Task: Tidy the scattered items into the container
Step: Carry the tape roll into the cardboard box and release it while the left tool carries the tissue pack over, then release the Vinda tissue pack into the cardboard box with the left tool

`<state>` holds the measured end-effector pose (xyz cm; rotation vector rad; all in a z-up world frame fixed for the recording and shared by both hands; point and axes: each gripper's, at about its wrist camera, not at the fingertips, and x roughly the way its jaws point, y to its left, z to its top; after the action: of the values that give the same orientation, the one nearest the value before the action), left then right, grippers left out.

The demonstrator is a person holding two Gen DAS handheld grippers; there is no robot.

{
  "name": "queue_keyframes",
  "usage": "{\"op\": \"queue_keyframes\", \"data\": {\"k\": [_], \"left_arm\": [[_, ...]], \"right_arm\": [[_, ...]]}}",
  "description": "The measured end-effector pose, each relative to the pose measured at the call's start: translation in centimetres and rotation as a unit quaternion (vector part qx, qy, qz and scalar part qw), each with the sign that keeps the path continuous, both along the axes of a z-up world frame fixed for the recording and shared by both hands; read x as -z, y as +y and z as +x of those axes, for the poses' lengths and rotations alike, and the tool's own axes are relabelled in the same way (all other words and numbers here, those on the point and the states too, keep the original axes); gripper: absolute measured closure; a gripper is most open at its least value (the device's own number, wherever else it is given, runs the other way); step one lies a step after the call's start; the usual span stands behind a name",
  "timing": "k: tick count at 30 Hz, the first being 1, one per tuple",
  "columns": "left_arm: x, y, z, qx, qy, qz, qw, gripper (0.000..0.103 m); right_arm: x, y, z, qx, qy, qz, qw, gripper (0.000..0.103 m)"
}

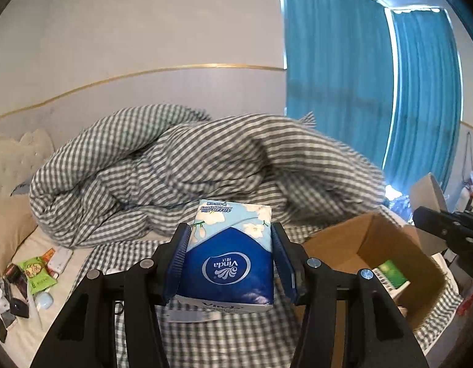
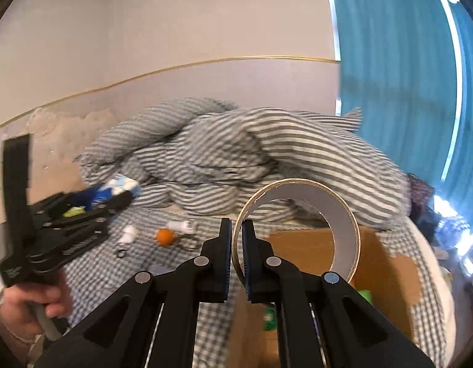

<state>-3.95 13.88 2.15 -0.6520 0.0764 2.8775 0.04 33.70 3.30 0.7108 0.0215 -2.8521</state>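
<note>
Right gripper [image 2: 237, 245] clenched on tape roll [image 2: 300, 230], cardboard box [image 2: 389, 276] directly below-ahead (probably over the opening). Left gripper [image 1: 230, 245] grasping tissue pack [image 1: 230, 251]; box off its right.

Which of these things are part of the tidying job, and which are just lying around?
Job: tissue pack in left hand-held gripper; tape roll in right hand-held gripper; cardboard box; orange ball; white bottle; snack packets.
Lying about: checked duvet; pillow; blue curtain.
</note>
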Motion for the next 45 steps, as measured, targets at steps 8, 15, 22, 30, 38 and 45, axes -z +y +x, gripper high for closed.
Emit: {"op": "queue_keyframes", "data": {"k": [8, 15, 22, 30, 38, 45], "left_arm": [[-0.2, 5.0, 2.0, 0.038, -0.011, 0.022, 0.9990, 0.049], [0.6, 8.3, 2.6, 0.059, -0.018, 0.012, 0.9980, 0.049], [1.1, 9.8, 2.2, 0.065, -0.025, 0.003, 0.9975, 0.049], [2.0, 11.1, 1.2, 0.073, -0.039, -0.004, 0.9965, 0.049], [3.6, 13.3, 0.0, 0.094, -0.058, -0.009, 0.9939, 0.049], [5.0, 18.2, -1.3, 0.137, -0.073, -0.028, 0.9874, 0.048]], "right_arm": [[2.6, 5.8, -0.4, 0.073, -0.037, 0.007, 0.997, 0.097], [5.1, 8.4, -1.3, 0.096, -0.071, 0.010, 0.993, 0.096], [6.3, 9.4, -2.3, 0.105, -0.089, 0.010, 0.990, 0.083], [6.1, 10.9, -1.7, 0.147, -0.083, 0.004, 0.986, 0.009], [5.4, 13.4, -0.6, 0.167, -0.072, -0.017, 0.983, 0.009], [4.3, 16.0, 1.3, 0.195, -0.056, -0.024, 0.979, 0.007]]}}
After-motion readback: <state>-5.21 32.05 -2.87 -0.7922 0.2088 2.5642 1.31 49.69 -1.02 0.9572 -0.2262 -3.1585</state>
